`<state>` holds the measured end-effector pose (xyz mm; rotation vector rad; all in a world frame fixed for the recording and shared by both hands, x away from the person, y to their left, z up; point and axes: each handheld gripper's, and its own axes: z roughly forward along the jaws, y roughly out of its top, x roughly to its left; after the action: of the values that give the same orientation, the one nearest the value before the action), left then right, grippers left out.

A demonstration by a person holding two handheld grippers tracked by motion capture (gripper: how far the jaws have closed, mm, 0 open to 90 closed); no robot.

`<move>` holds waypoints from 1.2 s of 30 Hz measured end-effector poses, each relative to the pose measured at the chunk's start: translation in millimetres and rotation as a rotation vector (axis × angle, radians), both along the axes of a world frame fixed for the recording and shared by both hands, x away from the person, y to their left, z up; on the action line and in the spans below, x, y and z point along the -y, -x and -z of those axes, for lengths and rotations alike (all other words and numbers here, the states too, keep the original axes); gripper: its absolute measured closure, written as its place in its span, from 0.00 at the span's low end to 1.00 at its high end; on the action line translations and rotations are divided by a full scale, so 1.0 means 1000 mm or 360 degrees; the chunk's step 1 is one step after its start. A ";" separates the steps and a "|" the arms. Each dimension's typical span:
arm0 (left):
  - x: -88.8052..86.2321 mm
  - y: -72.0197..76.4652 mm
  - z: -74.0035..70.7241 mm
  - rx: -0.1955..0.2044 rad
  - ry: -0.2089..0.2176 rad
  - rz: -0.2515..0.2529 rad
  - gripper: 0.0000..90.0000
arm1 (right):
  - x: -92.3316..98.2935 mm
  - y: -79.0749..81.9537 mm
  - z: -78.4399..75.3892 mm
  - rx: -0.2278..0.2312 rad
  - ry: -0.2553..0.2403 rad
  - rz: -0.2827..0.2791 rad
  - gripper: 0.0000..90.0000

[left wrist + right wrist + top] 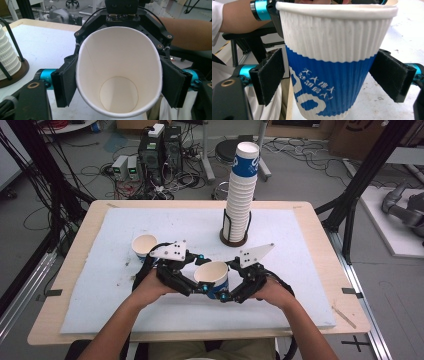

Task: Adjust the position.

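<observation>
A ribbed paper cup (212,272), white above and blue below with white lettering, hangs just above the white mat between both hands. My left gripper (201,287) is shut on it: in the left gripper view its pads (66,82) press both sides of the cup (120,62) and squeeze the rim into an oval, with the empty inside facing the camera. My right gripper (226,295) faces it from the other side. In the right gripper view the right gripper (330,76) stands open, its pads (270,75) flanking the blue band of the cup (332,50) without pinching it.
A tall stack of the same cups (241,195) stands in a round wire holder at the mat's far middle and appears as the cup stack (7,57) at the left. A single cup (144,245) stands left of the hands. The white mat (290,270) covers the wooden table.
</observation>
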<state>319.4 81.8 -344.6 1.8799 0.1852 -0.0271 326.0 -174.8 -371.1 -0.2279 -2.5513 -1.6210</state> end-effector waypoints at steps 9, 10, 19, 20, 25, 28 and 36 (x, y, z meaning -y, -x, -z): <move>0.003 0.002 0.001 0.0011 -0.0054 0.0064 0.27 | -0.005 0.001 0.002 0.0007 0.0025 -0.0057 0.17; 0.004 0.002 0.001 0.0014 -0.0061 0.0070 0.27 | -0.006 0.000 0.003 0.0000 0.0029 -0.0058 0.17; 0.004 0.001 0.002 0.0007 -0.0059 0.0061 0.26 | -0.006 -0.001 0.003 -0.0016 0.0027 -0.0102 0.31; 0.004 0.001 0.002 0.0007 -0.0052 0.0062 0.26 | -0.006 -0.001 0.003 -0.0014 0.0025 -0.0101 0.31; 0.003 0.001 0.004 -0.0001 -0.0007 0.0027 0.23 | -0.005 -0.001 0.003 -0.0001 0.0010 -0.0080 0.30; -0.001 -0.001 0.006 -0.0029 0.0045 -0.0036 0.18 | -0.001 -0.002 0.001 0.0028 -0.0001 -0.0027 0.30; -0.027 -0.012 0.013 -0.0026 0.0261 -0.0288 0.18 | 0.027 -0.007 -0.002 0.0118 -0.0093 0.0222 0.30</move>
<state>331.5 109.2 -357.6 1.6943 0.3534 0.0642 333.2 -202.3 -368.8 -0.3546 -2.5904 -1.7822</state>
